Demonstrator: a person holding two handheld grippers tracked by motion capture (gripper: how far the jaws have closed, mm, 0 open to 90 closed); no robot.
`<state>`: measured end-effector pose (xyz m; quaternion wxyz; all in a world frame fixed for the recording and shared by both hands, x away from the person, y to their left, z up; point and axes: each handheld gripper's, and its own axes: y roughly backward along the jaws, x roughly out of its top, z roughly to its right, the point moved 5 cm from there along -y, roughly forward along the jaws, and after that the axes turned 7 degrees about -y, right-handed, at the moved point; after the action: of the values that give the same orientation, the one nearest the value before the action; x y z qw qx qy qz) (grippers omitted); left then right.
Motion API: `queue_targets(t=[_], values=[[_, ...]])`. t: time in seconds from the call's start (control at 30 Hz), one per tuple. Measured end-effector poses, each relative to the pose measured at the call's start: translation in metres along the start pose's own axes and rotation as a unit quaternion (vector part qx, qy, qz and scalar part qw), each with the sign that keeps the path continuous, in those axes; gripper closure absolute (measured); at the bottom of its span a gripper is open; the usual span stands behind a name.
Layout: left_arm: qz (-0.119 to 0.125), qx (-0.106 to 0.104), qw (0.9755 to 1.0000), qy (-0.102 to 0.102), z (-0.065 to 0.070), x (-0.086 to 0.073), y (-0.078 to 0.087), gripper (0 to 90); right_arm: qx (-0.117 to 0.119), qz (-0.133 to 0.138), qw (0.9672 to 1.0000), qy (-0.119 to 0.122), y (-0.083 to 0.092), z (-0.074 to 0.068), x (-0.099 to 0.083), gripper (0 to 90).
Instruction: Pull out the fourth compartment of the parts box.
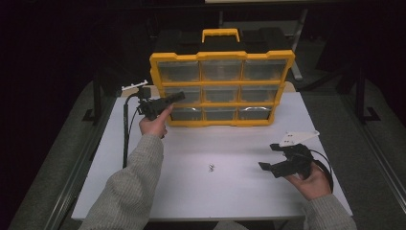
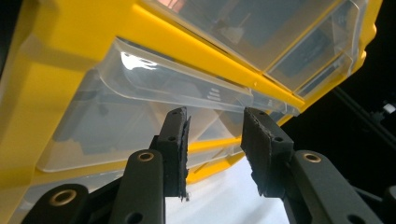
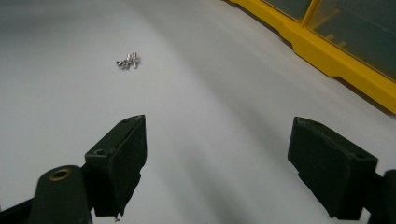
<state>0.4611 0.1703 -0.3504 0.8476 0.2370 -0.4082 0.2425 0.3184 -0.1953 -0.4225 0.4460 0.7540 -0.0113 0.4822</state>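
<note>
A yellow organizer (image 1: 220,55) with clear drawers stands upright at the back of the white table (image 1: 230,191). My left gripper (image 1: 176,97) is held up against its left column. In the left gripper view the yellow frame (image 2: 56,84) looms close. There the left gripper (image 2: 215,135) has its jaws apart just under the protruding lip of a clear drawer (image 2: 140,93), and the pads press on nothing. My right gripper (image 1: 269,157) rests low at the table's right front, open and empty (image 3: 217,158). A small cluster of metal screws (image 1: 211,167) (image 3: 127,61) lies mid-table.
The organizer's black-and-yellow carry handle (image 1: 220,34) sticks up behind it. Dark floor and metal stands surround the table. A cable (image 1: 126,129) trails from the left gripper down the table's left edge.
</note>
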Motion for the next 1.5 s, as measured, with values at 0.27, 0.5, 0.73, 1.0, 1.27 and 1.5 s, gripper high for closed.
queue_targets(t=[0.27,0.5,0.73,1.0,1.27,1.5], values=[[0.012,-0.005,0.9999,0.01,-0.003,0.0019,-0.005,66.6,0.002,-0.001,1.0,0.002,-0.0006,-0.0005,0.0004,18.6],[0.01,0.0,0.9999,0.007,-0.0019,-0.0015,-0.0079,67.1,0.001,-0.002,1.0,0.0,-0.0004,-0.0002,-0.0005,18.7],[0.023,-0.019,0.9993,0.021,-0.0027,-0.0009,-0.0093,69.9,0.003,-0.003,1.0,-0.002,-0.0005,0.0002,-0.001,18.7],[0.032,-0.025,0.9986,0.033,-0.0059,-0.0025,-0.0094,75.9,0.005,-0.004,1.0,0.001,-0.001,-0.0007,-0.0011,18.6],[0.043,-0.041,0.9971,0.046,-0.0067,-0.0059,-0.01,78.8,0.006,-0.005,1.0,0.001,-0.0012,-0.0003,-0.0023,18.6],[0.046,-0.05,0.9968,0.042,-0.0072,-0.0072,-0.0081,78.9,0.006,-0.008,0.9999,0.0,-0.0013,0.0003,-0.0034,18.6]])
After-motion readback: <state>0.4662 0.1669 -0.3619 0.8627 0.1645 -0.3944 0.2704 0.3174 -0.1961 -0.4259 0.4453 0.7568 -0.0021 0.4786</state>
